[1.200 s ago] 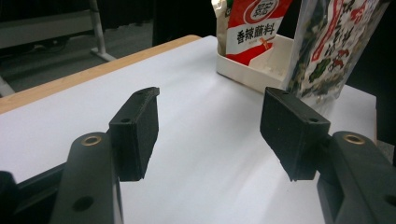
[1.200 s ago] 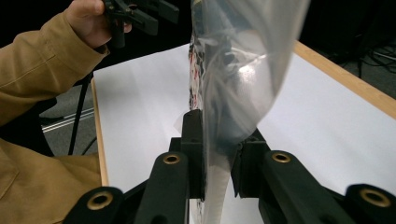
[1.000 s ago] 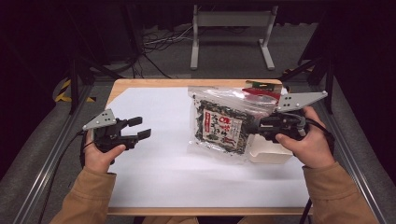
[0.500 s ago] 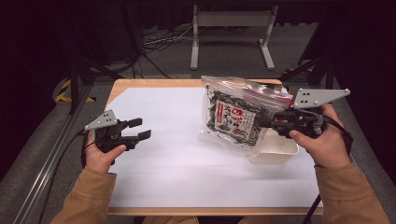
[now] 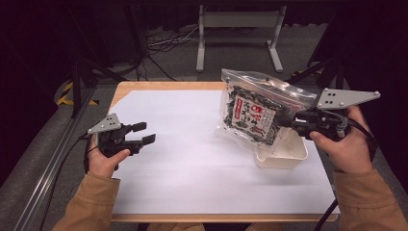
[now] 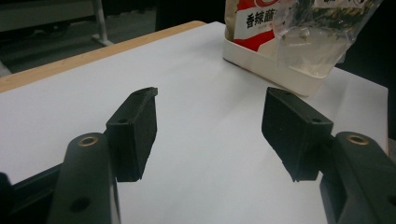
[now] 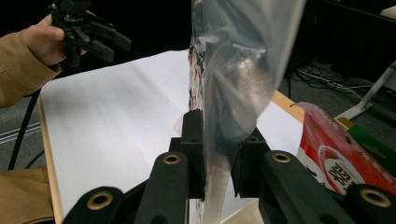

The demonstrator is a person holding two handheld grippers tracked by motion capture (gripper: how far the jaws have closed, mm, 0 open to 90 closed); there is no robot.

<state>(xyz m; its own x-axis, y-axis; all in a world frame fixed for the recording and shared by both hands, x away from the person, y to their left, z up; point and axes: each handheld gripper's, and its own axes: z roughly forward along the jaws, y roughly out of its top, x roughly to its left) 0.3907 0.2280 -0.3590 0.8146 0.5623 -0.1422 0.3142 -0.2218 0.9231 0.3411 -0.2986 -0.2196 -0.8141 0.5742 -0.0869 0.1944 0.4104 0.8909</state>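
Clear plastic zip bag (image 5: 255, 113) of dark dried flakes, with a red-and-white printed label: held up off the tabletop at the right side of the scene, tilted, its lower corner hanging over the white rectangular plastic tray (image 5: 284, 154); in the left gripper view the bag (image 6: 299, 32) hangs into or just above the tray (image 6: 271, 65), contact not clear. Right tool (image 5: 288, 120): black two-jaw gripper with a grey three-cornered plate on top, held in the person's right hand (image 5: 344, 147); jaws closed tight on the bag's right edge, and in the right gripper view the tool (image 7: 218, 154) has the clear film (image 7: 243, 70) pinched flat between its pads. Left tool (image 5: 144, 133): matching black gripper in the left hand (image 5: 106, 159), low over the left part of the tabletop, well apart from the bag; jaws spread wide with nothing between them, as the left gripper view (image 6: 210, 126) confirms. Tabletop (image 5: 144, 86): pale wood, largely covered by a white paper sheet (image 5: 192, 159). Red, white and green printed packet (image 7: 345, 154): lying at the far right in the right gripper view, just beside the right tool. Tan sleeves (image 5: 91, 202) cover both forearms.
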